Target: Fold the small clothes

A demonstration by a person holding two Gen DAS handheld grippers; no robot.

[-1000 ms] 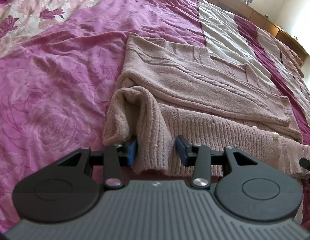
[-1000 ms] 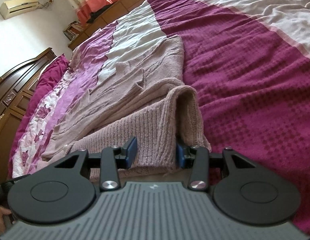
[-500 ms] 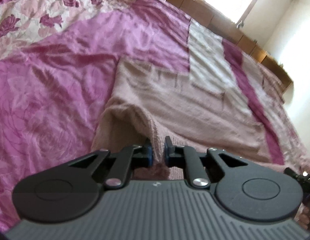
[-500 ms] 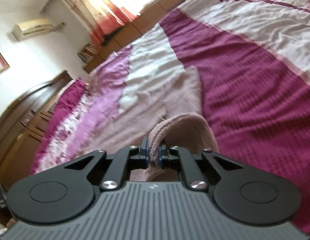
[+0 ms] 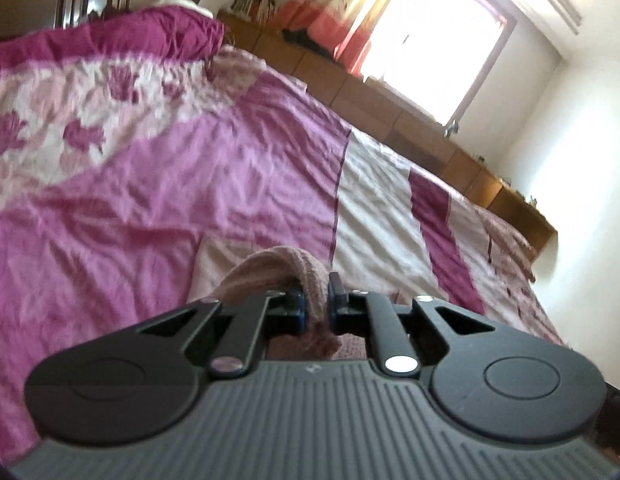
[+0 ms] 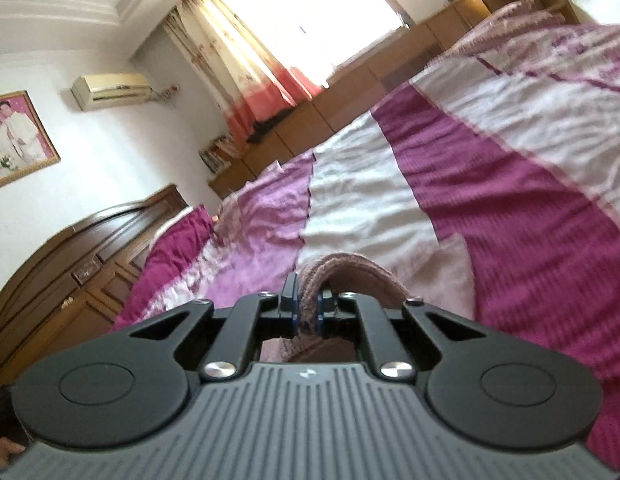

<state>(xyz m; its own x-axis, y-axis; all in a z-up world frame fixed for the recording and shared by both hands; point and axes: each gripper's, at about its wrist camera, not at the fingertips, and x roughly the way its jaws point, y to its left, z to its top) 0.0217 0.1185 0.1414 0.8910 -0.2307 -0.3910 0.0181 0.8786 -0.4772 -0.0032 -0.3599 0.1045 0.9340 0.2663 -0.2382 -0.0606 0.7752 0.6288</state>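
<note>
The knitted sweater (image 5: pixel 277 268) is pinched between the fingers of the left gripper (image 5: pixel 314 300) and right gripper (image 6: pixel 305 308), above the bedspread (image 5: pixel 189 200).

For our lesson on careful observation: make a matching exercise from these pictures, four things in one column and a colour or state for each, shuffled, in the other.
Things:
1. left tool
2. air conditioner
3. headboard
4. framed photo

Colour or state:
A. dark carved wood
B. shut on the pink knit sweater
C. cream, high on the wall
D. gold frame, pink background

Pairs: 1-B, 2-C, 3-A, 4-D
</note>
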